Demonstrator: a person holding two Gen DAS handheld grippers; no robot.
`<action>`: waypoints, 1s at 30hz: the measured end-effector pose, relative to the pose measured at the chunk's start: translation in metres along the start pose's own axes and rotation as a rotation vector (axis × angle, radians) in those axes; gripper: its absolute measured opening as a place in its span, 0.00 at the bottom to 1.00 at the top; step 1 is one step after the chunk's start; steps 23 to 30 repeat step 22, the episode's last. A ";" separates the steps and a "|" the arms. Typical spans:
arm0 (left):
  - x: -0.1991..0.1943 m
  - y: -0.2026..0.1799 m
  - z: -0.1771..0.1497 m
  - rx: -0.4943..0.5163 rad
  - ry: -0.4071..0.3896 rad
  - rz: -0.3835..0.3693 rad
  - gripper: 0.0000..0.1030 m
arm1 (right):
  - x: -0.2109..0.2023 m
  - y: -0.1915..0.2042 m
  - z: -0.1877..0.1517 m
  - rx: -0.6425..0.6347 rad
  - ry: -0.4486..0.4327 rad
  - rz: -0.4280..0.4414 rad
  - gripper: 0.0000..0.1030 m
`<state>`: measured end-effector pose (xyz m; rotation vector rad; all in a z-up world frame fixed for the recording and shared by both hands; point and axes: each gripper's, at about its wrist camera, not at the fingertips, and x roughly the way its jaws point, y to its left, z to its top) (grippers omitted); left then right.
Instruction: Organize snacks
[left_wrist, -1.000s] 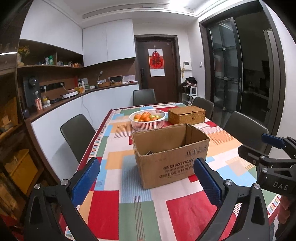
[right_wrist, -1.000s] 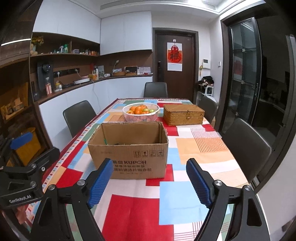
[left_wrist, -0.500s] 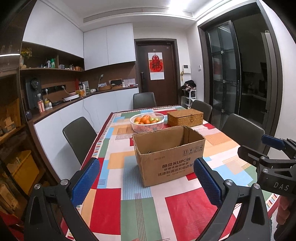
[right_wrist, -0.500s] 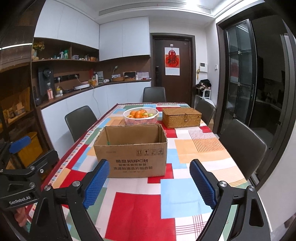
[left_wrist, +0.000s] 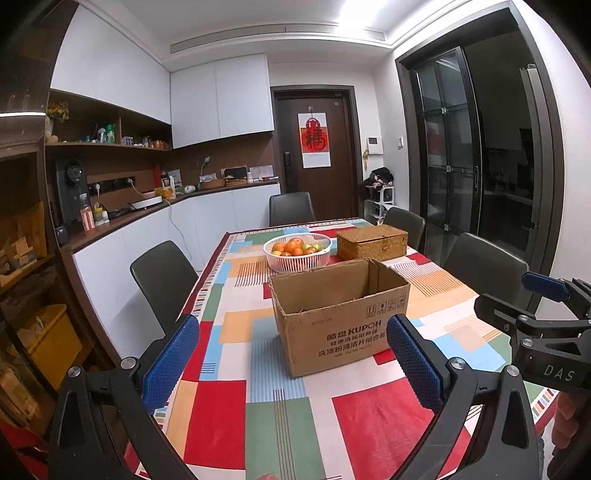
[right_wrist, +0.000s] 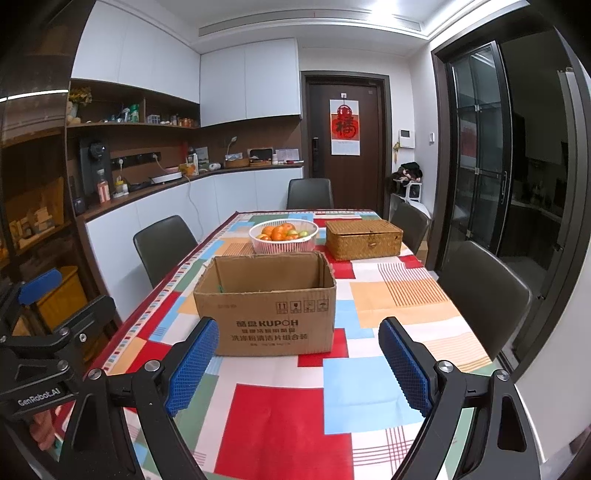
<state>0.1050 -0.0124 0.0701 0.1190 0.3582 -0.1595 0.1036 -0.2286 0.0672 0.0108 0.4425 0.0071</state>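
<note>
1. The left gripper (left_wrist: 291, 354) has its 2 fingers wide apart with nothing between them.
2. The right gripper (right_wrist: 299, 362) is the same, spread and empty.
3. The cardboard box (right_wrist: 266, 306) stands open on the table (right_wrist: 280, 421), just beyond both grippers.
4. Behind the box are the fruit basket (right_wrist: 283, 236) and the wicker box (right_wrist: 364, 238).

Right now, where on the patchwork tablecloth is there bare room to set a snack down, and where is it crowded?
Bare cloth lies between the near table edge and the open brown cardboard box, and to the box's right up to the table's right edge. It is crowded behind the box, where the white plastic fruit basket and the lidded woven wicker box stand close together.
</note>
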 end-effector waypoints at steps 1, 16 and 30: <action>0.000 0.000 0.000 0.000 0.000 -0.001 1.00 | 0.000 0.000 0.000 0.001 -0.001 0.000 0.86; 0.006 0.001 0.001 -0.007 0.024 -0.010 1.00 | 0.003 0.000 0.000 0.005 0.010 -0.007 0.86; 0.009 0.003 0.001 -0.008 0.028 -0.004 1.00 | 0.004 0.000 -0.001 0.004 0.014 -0.008 0.86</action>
